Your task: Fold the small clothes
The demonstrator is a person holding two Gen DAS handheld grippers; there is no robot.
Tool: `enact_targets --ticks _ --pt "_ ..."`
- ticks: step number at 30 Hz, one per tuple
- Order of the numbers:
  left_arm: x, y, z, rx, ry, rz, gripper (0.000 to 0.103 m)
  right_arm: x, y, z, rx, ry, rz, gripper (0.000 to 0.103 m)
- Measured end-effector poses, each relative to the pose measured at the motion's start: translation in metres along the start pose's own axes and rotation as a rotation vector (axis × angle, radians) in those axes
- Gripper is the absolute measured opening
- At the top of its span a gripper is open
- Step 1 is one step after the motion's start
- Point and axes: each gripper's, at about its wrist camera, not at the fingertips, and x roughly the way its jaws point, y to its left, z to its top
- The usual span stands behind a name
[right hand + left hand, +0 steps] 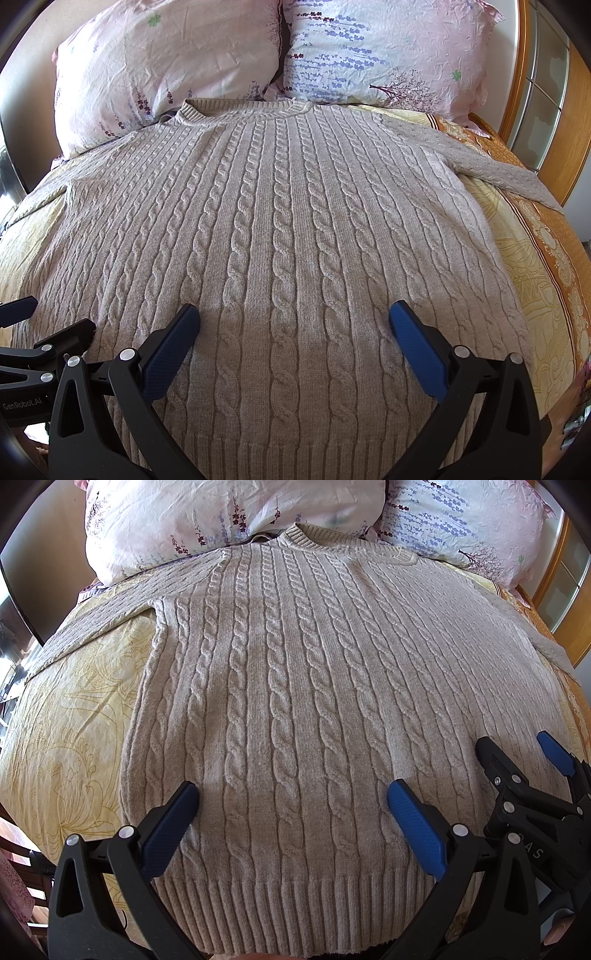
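A beige cable-knit sweater (295, 686) lies flat on the bed, collar toward the pillows, ribbed hem nearest me; it also shows in the right wrist view (280, 229). Its sleeves spread out to both sides. My left gripper (293, 797) is open and empty, hovering over the lower body of the sweater. My right gripper (295, 317) is open and empty too, over the lower body a little to the right. The right gripper shows in the left wrist view (517, 753), and part of the left gripper in the right wrist view (22, 306).
The sweater lies on a yellow patterned bedsheet (74, 716) with an orange border (554, 266). Two floral pillows (221, 520) (380, 55) stand at the head. A wooden headboard frame (543, 110) is at the right.
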Motion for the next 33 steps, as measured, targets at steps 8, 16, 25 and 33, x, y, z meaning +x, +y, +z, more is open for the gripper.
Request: enact_targets --ticks 8,16,25,33 --pt "0.0000 0.0000 0.0001 0.000 -0.001 0.000 0.101 0.0000 -0.0001 -0.0001 0.000 -0.001 0.000 0.102" --pt "-0.0001 0.0000 0.0000 0.000 -0.001 0.000 0.101 0.0001 -0.0001 0.0001 0.000 -0.001 0.000 0.102" --pt "0.0000 0.0000 0.0001 0.000 0.000 0.000 0.101 0.0001 -0.0004 -0.0001 -0.001 0.002 -0.001 0.102" --pt "0.0005 0.0017 0.0015 0.000 0.000 0.002 0.101 0.0012 -0.0022 0.0043 -0.018 0.038 0.009 0.102"
